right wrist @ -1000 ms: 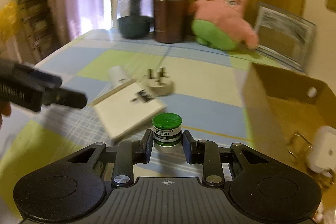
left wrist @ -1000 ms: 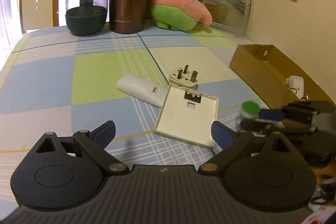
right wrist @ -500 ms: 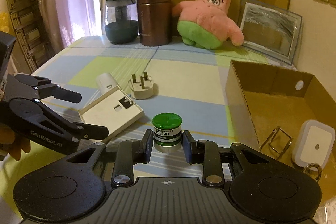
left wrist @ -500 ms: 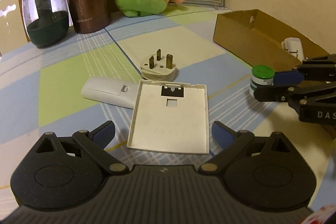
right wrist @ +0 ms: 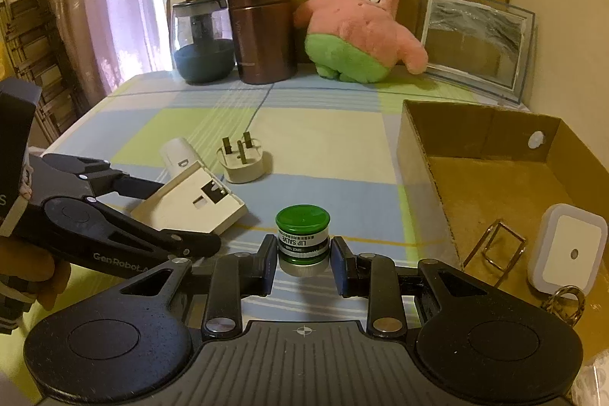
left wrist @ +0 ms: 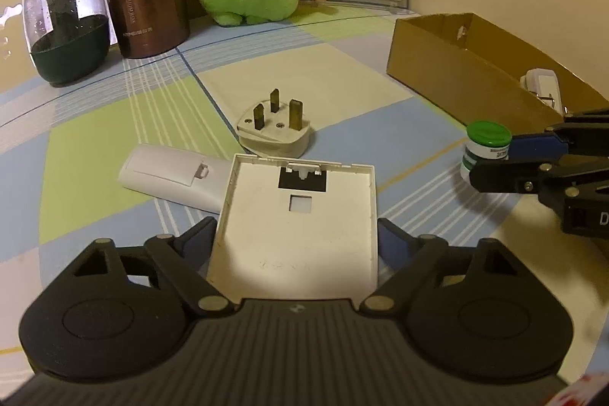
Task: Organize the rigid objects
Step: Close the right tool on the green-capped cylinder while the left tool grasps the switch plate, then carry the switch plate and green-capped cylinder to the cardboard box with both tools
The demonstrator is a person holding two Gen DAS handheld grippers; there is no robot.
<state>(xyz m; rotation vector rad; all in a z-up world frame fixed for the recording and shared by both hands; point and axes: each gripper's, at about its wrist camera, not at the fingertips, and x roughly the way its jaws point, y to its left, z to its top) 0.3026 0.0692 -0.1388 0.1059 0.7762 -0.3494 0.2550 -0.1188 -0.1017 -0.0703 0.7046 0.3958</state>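
My left gripper (left wrist: 297, 244) is open with its jaws on either side of a square white plastic cover (left wrist: 297, 215) that lies on the table, leaning on a white remote (left wrist: 167, 173). A white three-pin plug (left wrist: 276, 135) lies pins-up just beyond. My right gripper (right wrist: 303, 259) is shut on a green-lidded lip salve jar (right wrist: 303, 234) and holds it low over the table, left of the cardboard box (right wrist: 495, 177). The jar (left wrist: 485, 149) and the right gripper's fingers (left wrist: 533, 147) also show at the right of the left wrist view. The left gripper (right wrist: 179, 215) shows around the cover (right wrist: 194, 204) in the right wrist view.
The cardboard box holds a white night light (right wrist: 563, 250), a gold wire clip (right wrist: 498, 246) and a gold ring (right wrist: 567, 299). At the table's back stand a glass teapot (right wrist: 201, 40), a brown flask (right wrist: 262, 29), a pink star plush (right wrist: 361, 29) and a picture frame (right wrist: 475, 44).
My left gripper has moved forward, so the white cover now lies between its open jaws. My right gripper still grips the jar, which has stayed near the box.
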